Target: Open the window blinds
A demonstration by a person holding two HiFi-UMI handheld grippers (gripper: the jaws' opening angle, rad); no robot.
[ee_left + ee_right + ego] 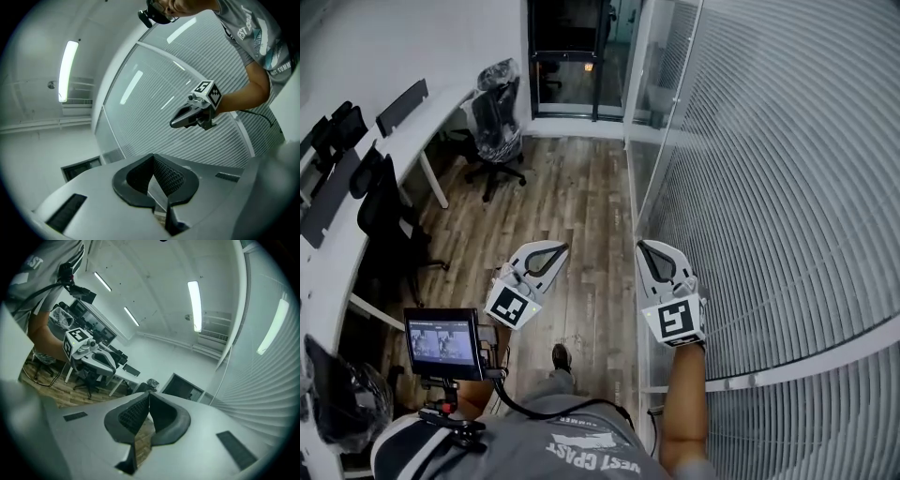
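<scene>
Both grippers are empty. The left gripper (153, 156) has its fingers (171, 176) pressed together on nothing, and the right gripper (149, 393) is closed in the same way. You hold them out in front of you, roughly level, over the wooden floor (572, 202). The blinds (787, 169) run along your right side, close beside the right gripper. They are fully lowered, their slats look shut, and they seem to sit behind a glass panel (140, 93).

As I read it, the step in hand is finding the control, since neither gripper touches anything. No cord, chain or wand can be made out in these views, so look along the frame (671, 122) and the panel edges before you reach. Use the right gripper, which is nearer. Part its fingers before you arrive, not at the last moment. Bring a thin cord deep between the ribbed pads so it cannot slip out at the tips. Pull steadily along the cord's own line. Keep the left gripper clear of the glass, and do not poke the slats themselves.
</scene>
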